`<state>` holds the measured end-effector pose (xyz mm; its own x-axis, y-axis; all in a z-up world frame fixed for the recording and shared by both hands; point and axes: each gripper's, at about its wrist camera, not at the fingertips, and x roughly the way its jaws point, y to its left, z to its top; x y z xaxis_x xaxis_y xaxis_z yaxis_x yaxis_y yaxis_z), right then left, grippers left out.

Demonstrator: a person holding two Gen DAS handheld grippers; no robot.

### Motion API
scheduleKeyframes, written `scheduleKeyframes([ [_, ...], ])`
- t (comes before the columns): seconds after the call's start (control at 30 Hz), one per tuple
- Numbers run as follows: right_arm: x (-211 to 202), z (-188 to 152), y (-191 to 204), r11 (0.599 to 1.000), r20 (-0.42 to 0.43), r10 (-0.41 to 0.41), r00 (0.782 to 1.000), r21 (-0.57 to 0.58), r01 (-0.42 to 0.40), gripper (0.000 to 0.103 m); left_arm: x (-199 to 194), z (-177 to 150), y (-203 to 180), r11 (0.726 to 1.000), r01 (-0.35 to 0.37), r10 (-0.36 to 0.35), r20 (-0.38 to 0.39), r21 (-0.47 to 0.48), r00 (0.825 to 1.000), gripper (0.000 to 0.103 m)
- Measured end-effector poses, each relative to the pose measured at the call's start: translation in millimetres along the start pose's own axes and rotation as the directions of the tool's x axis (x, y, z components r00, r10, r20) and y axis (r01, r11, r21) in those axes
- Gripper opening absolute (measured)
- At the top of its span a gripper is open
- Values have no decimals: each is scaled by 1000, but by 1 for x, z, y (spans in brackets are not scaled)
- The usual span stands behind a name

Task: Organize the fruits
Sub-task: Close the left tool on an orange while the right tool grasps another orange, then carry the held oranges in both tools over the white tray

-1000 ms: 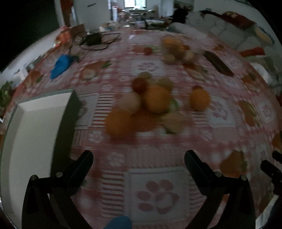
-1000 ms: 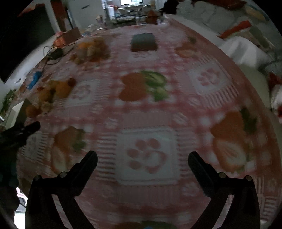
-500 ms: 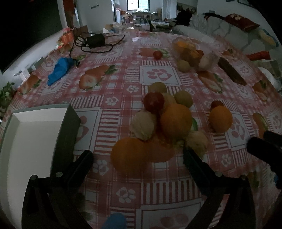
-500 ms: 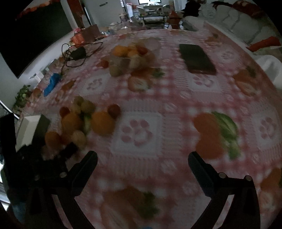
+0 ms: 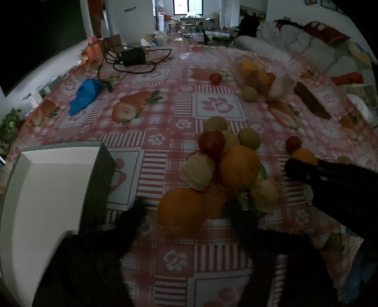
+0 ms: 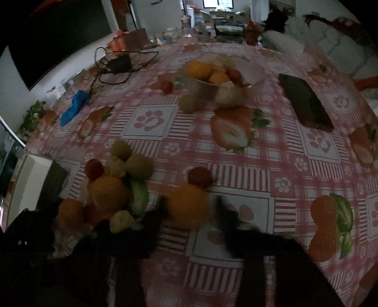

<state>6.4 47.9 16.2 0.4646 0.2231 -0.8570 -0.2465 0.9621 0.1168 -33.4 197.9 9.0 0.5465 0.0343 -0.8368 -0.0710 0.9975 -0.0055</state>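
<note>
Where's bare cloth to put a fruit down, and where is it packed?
Free: the cloth between the fruit pile and the glass bowl, and between the blue cloth and that pile. Crowded: around the pile beside the white tray.

Both views are dim and grainy. The only daylight comes from a window (image 5: 186,3) at the far end of the room. Near the lens the black jaws smear into motion blur. The fisheye bends the bench (image 6: 236,170) and darkens the corners.

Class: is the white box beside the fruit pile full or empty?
Empty as far as visible: the box shows only bare white inside.
</note>
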Motion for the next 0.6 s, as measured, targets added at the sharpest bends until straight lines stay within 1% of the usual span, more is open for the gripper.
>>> scheduleKeyframes([
  [0.03, -2, -3, -3, 1000, 1, 18, 1000, 15, -18, 36, -2, -1, 2, 1000, -4, 4, 2, -4, 1000, 43],
  [0.07, -5, -6, -7, 999, 7, 29, 1000, 29, -29, 36, -4, -2, 4, 1000, 1, -1, 3, -8, 1000, 39],
  [0.17, -18, -18, -19, 996, 9, 66, 998, 67, -67, 36, -14, -11, 13, 997, 66, -66, 6, -45, 998, 39],
  [0.23, -28, -29, -24, 994, 8, 80, 997, 73, -80, 36, -24, -19, 17, 993, 106, -105, 20, -52, 994, 39],
  [0.43, -54, -71, -33, 991, 12, 105, 994, 87, -105, 36, -60, -42, 20, 984, 172, -169, 48, -50, 984, 39],
  [0.53, -61, -90, -36, 986, 2, 127, 992, 113, -127, 36, -76, -51, 19, 982, 183, -181, 55, -46, 982, 39],
  [0.6, -65, -97, -37, 984, 1, 133, 991, 119, -133, 36, -86, -56, 17, 982, 187, -185, 55, -34, 981, 39],
])
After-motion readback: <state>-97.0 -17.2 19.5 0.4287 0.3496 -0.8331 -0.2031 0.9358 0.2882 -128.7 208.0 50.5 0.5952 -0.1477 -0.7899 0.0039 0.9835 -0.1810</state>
